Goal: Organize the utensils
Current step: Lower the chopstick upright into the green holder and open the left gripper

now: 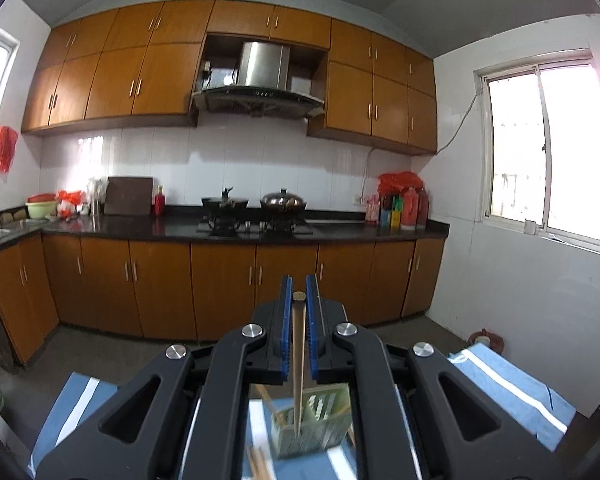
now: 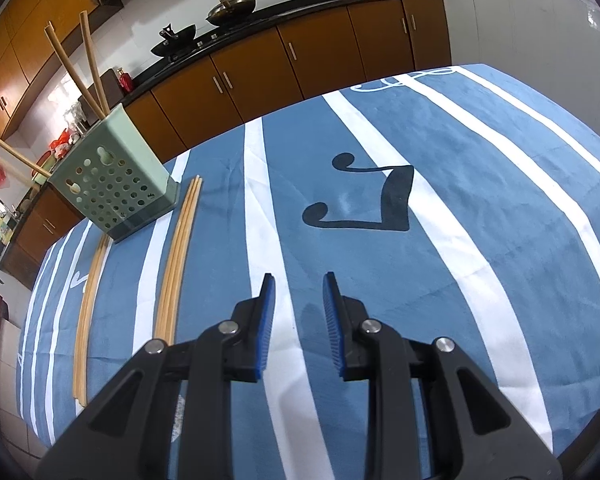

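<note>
My left gripper (image 1: 299, 282) is shut on a single wooden chopstick (image 1: 298, 360), which hangs point-down between the blue pads. Its tip is over the pale green perforated holder (image 1: 316, 420), seen below through the gripper frame. In the right wrist view the same holder (image 2: 112, 188) stands on the blue striped tablecloth (image 2: 480, 168) with several chopsticks (image 2: 92, 64) leaning out of it. One bundle of loose chopsticks (image 2: 180, 256) lies right of the holder and another bundle (image 2: 90, 312) lies in front of it. My right gripper (image 2: 299, 280) hovers open over the cloth with nothing between its pads.
Beyond the table runs a kitchen counter (image 1: 172, 226) with a stove, two woks (image 1: 283, 200), bottles and a cutting board. Brown cabinets line the wall above and below it. A window (image 1: 548, 160) is at the right, and the table edge falls off toward the cabinets.
</note>
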`<action>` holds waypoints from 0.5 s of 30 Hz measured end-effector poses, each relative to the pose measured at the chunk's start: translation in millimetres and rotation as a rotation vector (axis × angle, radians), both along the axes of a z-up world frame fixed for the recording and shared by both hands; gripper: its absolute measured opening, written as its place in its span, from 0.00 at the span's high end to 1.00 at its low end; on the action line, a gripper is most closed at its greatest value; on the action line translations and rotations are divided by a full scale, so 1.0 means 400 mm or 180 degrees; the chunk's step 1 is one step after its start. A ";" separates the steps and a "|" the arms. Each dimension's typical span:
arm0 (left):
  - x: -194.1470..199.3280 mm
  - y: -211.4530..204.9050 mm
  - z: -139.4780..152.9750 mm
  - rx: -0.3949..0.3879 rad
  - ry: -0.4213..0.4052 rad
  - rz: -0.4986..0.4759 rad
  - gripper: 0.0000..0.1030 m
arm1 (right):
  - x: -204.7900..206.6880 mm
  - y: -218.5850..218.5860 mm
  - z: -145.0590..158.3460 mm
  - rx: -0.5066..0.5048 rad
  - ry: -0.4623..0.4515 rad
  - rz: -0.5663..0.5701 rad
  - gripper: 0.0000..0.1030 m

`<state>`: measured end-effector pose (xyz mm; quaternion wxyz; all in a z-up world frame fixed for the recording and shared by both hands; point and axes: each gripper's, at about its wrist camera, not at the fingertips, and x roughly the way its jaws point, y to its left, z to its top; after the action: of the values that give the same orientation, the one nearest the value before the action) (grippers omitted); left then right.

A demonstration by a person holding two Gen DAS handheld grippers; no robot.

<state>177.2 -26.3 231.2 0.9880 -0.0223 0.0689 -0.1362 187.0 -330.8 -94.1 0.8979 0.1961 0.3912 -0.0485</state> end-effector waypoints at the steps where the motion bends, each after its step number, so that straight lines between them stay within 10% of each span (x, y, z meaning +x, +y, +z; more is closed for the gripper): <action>1: 0.010 -0.016 0.004 0.0013 -0.0037 0.0018 0.93 | 0.000 -0.002 0.000 -0.0006 0.0000 0.0002 0.75; 15: 0.169 -0.073 -0.122 -0.0019 0.0101 0.0349 0.93 | 0.009 -0.021 -0.034 0.0008 0.0093 0.0005 0.75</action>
<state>244.9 -55.6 182.3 0.9927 -0.0310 0.0828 -0.0817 190.8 -339.3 -107.6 0.8919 0.1962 0.4044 -0.0502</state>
